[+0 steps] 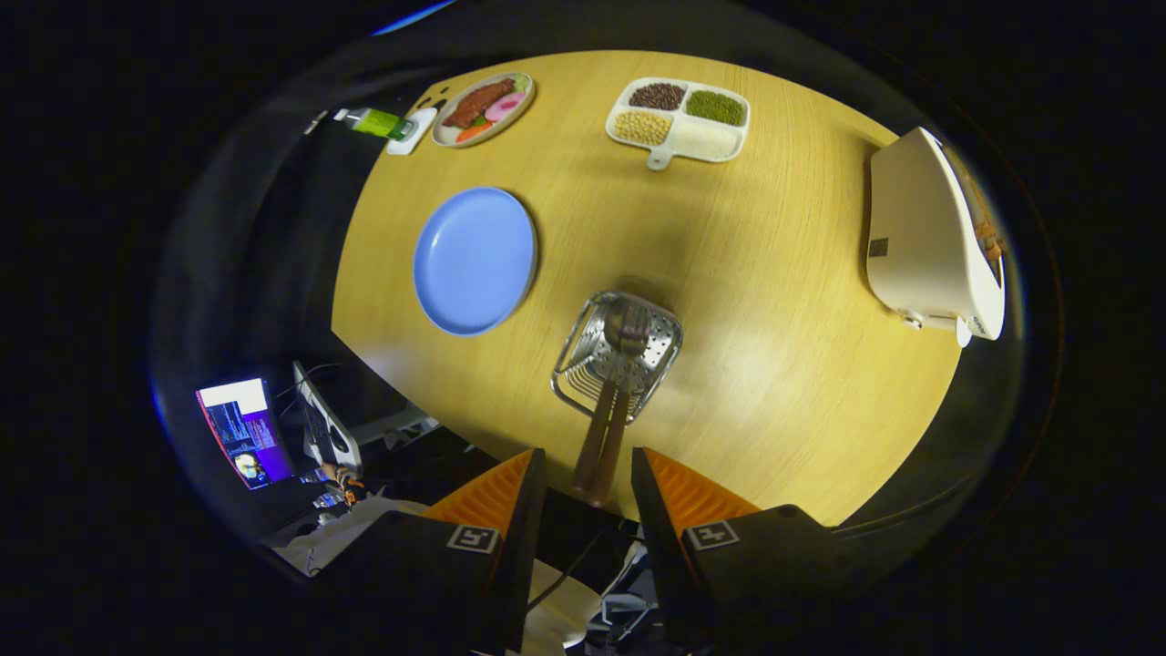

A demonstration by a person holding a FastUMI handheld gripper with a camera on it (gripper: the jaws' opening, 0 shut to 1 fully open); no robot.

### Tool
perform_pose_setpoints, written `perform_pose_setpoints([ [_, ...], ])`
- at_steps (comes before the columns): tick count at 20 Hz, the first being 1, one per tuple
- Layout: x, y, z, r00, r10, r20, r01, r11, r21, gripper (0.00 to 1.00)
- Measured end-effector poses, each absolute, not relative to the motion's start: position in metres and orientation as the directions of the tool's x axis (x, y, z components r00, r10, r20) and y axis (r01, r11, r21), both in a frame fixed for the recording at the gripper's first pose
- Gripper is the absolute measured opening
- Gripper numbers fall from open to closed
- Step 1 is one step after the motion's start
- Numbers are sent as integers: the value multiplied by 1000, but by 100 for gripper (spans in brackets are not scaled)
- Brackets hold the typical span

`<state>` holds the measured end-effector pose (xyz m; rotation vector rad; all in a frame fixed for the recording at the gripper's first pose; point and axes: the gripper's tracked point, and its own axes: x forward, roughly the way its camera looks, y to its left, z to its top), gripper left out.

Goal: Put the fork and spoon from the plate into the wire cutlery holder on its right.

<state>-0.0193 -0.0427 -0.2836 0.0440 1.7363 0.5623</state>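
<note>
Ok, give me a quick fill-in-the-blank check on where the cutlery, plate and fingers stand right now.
1. The blue plate has ____ cutlery on it.
2. Both utensils stand in the wire ____, handles toward the gripper.
3. The fingers are ____, with the handle ends in the gap between them, not pressed.
4. The divided tray beyond the holder has ____ compartments.

Missing words: no; cutlery holder; open; four
</note>
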Motion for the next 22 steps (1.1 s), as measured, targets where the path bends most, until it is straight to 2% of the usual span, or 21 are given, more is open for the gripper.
perform_pose_setpoints([
  [3, -10, -24, -257, -110, 427, -897, -275, 855, 440, 99],
  [7, -15, -15, -233, 21, 466, -885, -366, 827, 426, 99],
  [16, -21, -10, -188, 262, 535, -803, -469, 798, 378, 99],
  [22, -5, -9, -143, 510, 566, -647, -540, 797, 271, 99],
])
